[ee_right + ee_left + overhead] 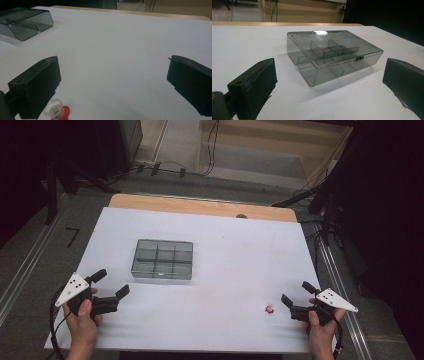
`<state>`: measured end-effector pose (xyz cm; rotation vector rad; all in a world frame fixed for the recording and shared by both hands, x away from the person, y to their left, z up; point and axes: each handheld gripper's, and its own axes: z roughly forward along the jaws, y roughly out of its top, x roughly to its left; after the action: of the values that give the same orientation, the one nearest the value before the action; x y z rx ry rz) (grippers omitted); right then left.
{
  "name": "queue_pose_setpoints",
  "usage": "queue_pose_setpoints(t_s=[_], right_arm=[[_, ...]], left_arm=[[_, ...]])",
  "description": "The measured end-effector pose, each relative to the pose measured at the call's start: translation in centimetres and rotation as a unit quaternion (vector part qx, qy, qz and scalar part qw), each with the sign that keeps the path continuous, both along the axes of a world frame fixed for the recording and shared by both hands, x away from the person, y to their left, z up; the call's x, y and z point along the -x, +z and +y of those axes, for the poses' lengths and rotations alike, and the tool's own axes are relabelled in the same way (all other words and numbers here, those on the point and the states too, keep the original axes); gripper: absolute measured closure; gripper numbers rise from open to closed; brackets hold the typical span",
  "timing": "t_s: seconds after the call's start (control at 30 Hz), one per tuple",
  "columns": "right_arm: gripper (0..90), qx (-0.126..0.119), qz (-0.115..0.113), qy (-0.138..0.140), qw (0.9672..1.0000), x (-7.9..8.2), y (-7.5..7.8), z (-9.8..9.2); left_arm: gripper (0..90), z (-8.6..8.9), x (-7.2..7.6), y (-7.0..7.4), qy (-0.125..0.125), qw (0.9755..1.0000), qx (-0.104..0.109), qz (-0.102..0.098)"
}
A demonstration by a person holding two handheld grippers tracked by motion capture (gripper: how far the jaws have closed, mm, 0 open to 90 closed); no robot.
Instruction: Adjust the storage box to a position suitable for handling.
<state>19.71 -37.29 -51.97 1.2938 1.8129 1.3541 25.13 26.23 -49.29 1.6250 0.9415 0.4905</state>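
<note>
White sheet over a wooden table (200, 207), cables on the floor behind. Both grippers sit near the front edge with jaws spread wide, gripping nothing. Left gripper (111, 283) points at the smoky clear compartment box (163, 259), lid shut, small latch (360, 58) on its front, dividers showing through. Right gripper (295, 293) is just beside a tiny red-and-clear ring (270, 309), well apart from the box. I'd steady the box with the left, then pinch the ring gently and squarely.

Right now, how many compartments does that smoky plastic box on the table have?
6, as far as the closed lid lets me see: the box is divided into two rows of three, one row toward the person and one toward the table's far edge.
</note>
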Motion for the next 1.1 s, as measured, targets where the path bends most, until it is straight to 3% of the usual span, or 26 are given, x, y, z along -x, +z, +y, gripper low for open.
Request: queue_pose_setpoints(t_s=[0.13,0.33,0.7,0.93,1.07,1.1], right_arm=[[0.0,0.007,-0.001,0.003,1.0000,0.0,0.0,0.2],[0.0,0.002,0.004,0.001,1.0000,0.0,-0.1,0.2],[0.0,0.002,0.009,0.005,0.9999,-0.2,-0.2,0.2],[0.0,0.007,0.015,0.000,0.9999,-0.2,-0.2,0.3],[0.0,0.008,0.014,-0.003,0.9999,-0.2,-0.2,0.3],[0.0,0.007,0.014,-0.002,0.9999,-0.2,-0.2,0.3]], left_arm=[[0.0,-0.3,-0.2,0.3,-0.004,0.9999,-0.011,0.002],[0.0,-0.5,-0.7,1.1,0.002,0.9999,-0.006,0.014],[0.0,-1.6,-1.9,3.3,-0.015,0.9997,-0.017,0.008],[0.0,-1.8,-3.8,4.1,0.010,0.9995,-0.015,0.027],[1.0,-1.8,-4.6,4.2,0.013,0.9994,-0.015,0.027],[3.8,-1.9,-5.1,4.3,0.026,0.9991,-0.020,0.027]])
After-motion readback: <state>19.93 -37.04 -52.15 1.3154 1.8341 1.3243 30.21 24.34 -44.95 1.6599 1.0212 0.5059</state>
